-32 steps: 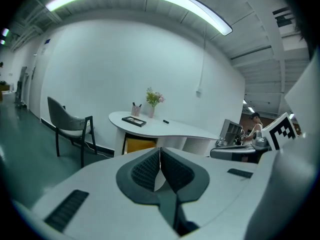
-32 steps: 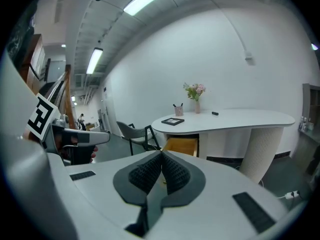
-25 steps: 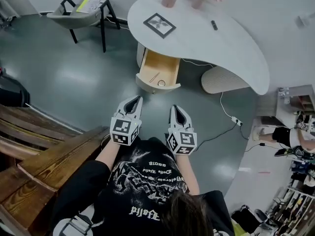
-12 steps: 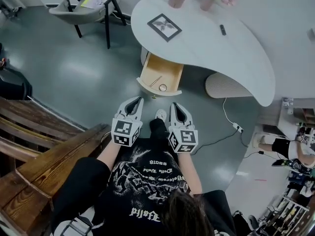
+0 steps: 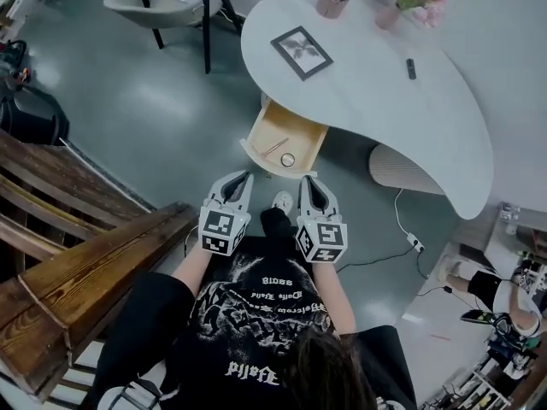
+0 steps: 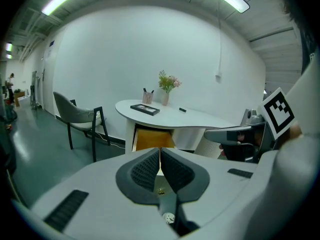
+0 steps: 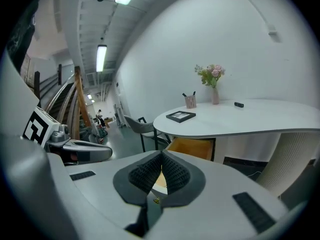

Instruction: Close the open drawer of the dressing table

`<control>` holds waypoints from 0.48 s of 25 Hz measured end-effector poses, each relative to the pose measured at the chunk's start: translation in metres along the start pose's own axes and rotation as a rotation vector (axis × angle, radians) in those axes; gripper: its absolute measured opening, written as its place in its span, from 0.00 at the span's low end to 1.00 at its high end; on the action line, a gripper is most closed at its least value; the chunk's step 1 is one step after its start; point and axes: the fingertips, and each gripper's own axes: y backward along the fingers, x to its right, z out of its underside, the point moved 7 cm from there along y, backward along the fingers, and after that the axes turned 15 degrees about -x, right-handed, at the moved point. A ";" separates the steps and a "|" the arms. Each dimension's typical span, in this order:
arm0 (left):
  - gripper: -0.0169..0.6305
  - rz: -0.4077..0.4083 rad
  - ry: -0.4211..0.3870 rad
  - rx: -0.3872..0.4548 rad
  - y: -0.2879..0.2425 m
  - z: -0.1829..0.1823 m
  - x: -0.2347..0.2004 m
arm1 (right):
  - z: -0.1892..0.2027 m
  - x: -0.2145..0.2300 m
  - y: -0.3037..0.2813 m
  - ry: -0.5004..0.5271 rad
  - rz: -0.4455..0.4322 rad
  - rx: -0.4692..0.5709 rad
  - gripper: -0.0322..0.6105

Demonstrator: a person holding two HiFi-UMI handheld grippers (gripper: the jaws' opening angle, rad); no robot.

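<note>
drawer (image 5: 293, 129) — pulled open under the white table (image 5: 367, 75), well ahead of both grippers | left hand-held gripper (image 5: 244, 178): jaws together, nothing between them | right hand-held gripper (image 5: 308, 183): jaws together, empty — just beside the left
</note>
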 end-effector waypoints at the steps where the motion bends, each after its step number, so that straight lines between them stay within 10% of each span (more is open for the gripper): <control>1: 0.06 -0.006 0.007 -0.010 -0.003 0.002 0.001 | -0.001 0.003 -0.003 0.003 -0.012 -0.006 0.09; 12: 0.06 -0.029 0.059 -0.141 -0.027 0.033 0.005 | 0.019 0.006 -0.022 0.014 -0.115 -0.094 0.09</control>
